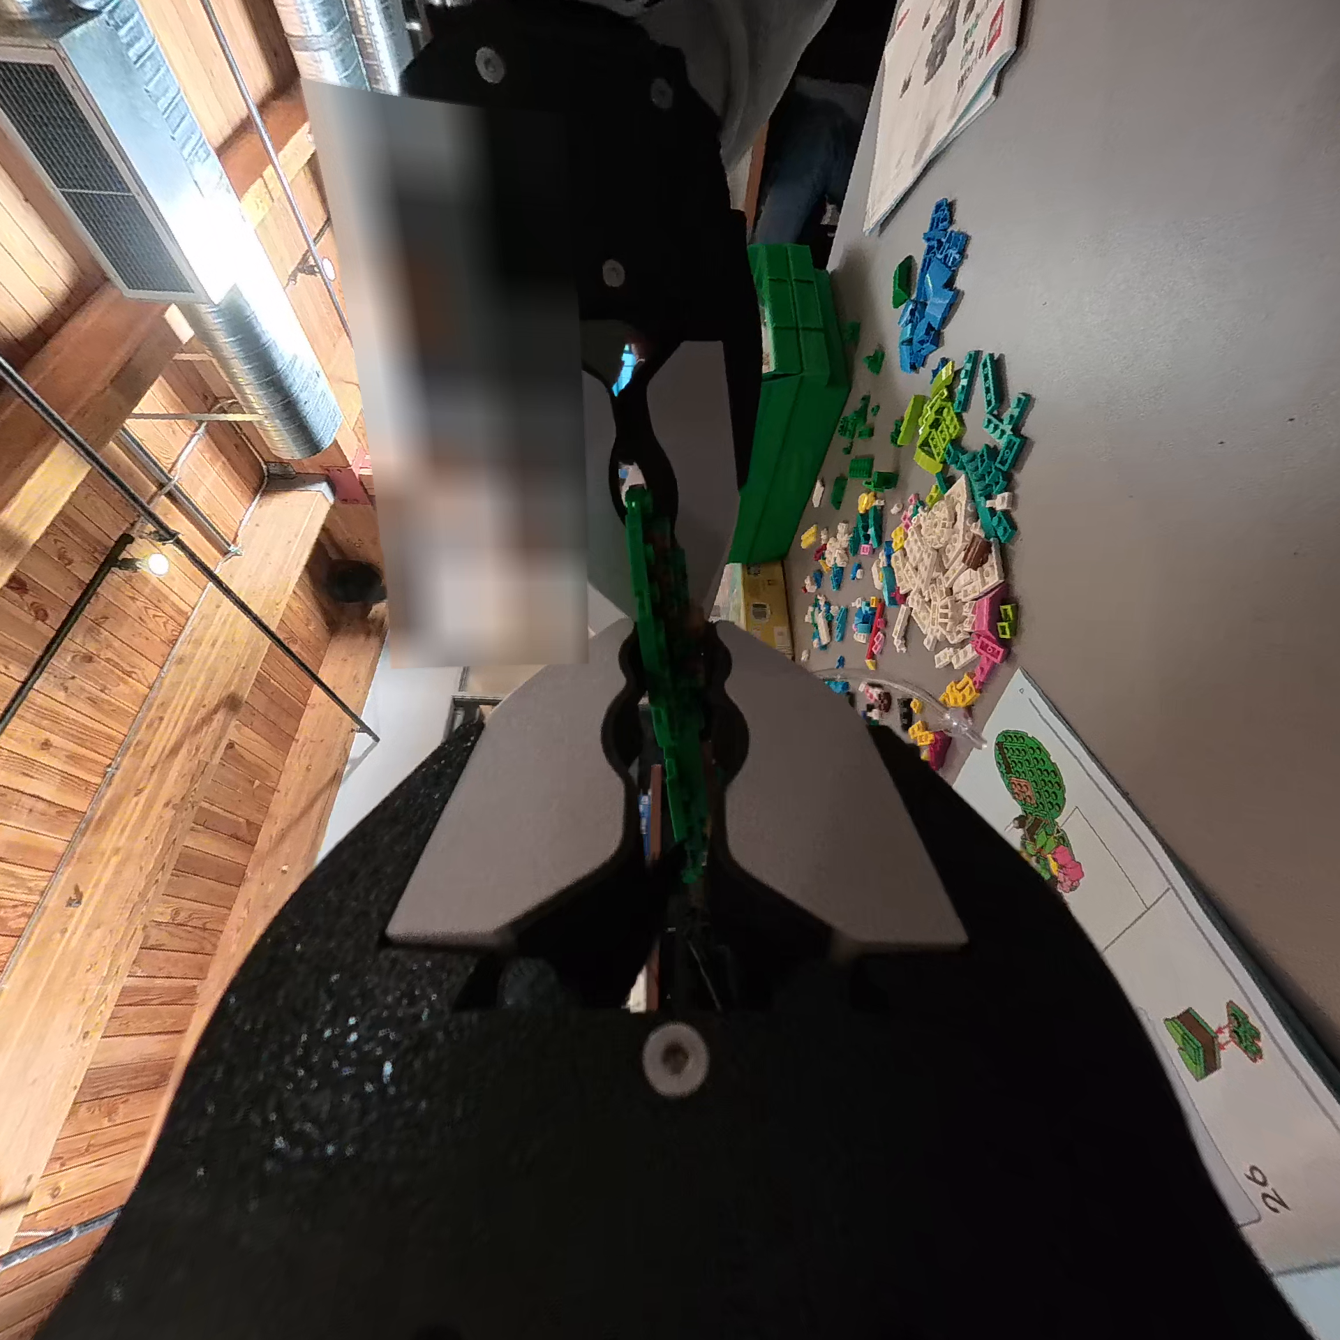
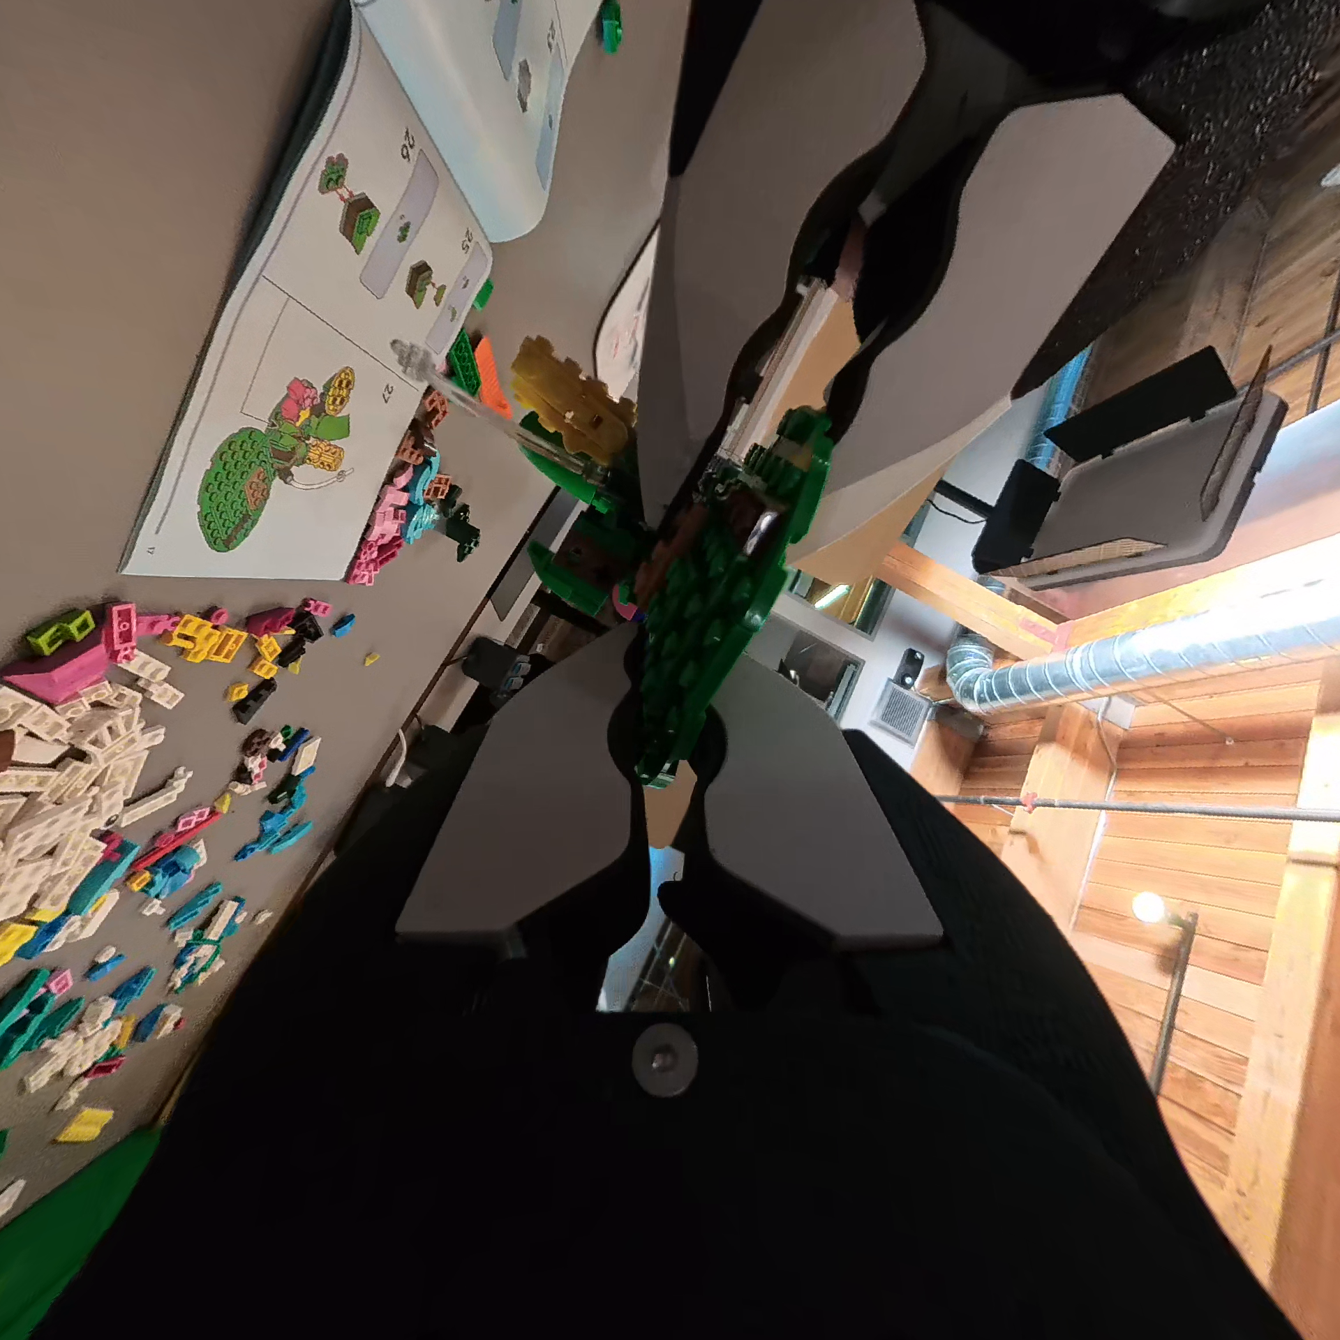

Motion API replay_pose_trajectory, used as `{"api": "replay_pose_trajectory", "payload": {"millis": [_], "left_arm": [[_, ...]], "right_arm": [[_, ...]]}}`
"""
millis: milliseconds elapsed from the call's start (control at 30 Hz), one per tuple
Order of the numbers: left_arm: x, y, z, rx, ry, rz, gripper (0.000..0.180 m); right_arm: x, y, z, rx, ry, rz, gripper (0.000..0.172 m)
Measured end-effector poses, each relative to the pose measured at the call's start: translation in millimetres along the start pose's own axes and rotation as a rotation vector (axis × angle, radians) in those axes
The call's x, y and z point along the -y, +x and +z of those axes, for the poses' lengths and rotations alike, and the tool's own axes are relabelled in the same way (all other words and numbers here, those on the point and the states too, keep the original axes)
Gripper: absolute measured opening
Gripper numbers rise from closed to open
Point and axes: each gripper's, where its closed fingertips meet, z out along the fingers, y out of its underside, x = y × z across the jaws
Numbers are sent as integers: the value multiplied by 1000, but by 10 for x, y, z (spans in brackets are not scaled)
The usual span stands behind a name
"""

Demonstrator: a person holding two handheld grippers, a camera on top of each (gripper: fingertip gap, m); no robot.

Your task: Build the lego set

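Left gripper (image 1: 671, 652): I am pinching green brick plate (image 1: 667, 696) edge-on, jaws narrow, pads pressing both faces; plate's long axis running straight ahead, away from me. Right gripper (image 2: 671, 714): I am clamping same plate at opposite rim, jaws nearly together. Both grippers facing, plate bridging. Loose bricks (image 1: 943, 573) lying right on grey table (image 1: 1160, 362).

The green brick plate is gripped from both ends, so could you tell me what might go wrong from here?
1. The green brick plate is pinched edge-on by the left gripper and right gripper; uneven pulling could flex it or pop bricks off.
2. It hangs above the loose bricks on the table; a slip could scatter them.
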Motion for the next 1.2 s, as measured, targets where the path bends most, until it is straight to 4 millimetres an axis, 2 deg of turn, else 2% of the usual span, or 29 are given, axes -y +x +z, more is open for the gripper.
{"api": "replay_pose_trajectory", "payload": {"millis": [233,467,600,733,900,1200], "left_arm": [[-15,-53,-7,45,-10,-41,14],[-11,-15,7,21,-8,-49,14],[-31,-69,25,82,-36,-50,18],[-71,-157,42,123,-80,-35,30],[-66,-159,33,113,-84,-28,17],[-68,-213,10,142,-115,-59,15]], "right_arm": [[-40,30,1,31,-31,185,5],[-28,7,-1,22,-19,33,4],[-64,13,0,17,-29,35,5],[-55,46,-11,2,-21,48,5],[-66,131,-23,-42,-25,60,5],[-53,221,-48,-77,-35,100,8]]}}
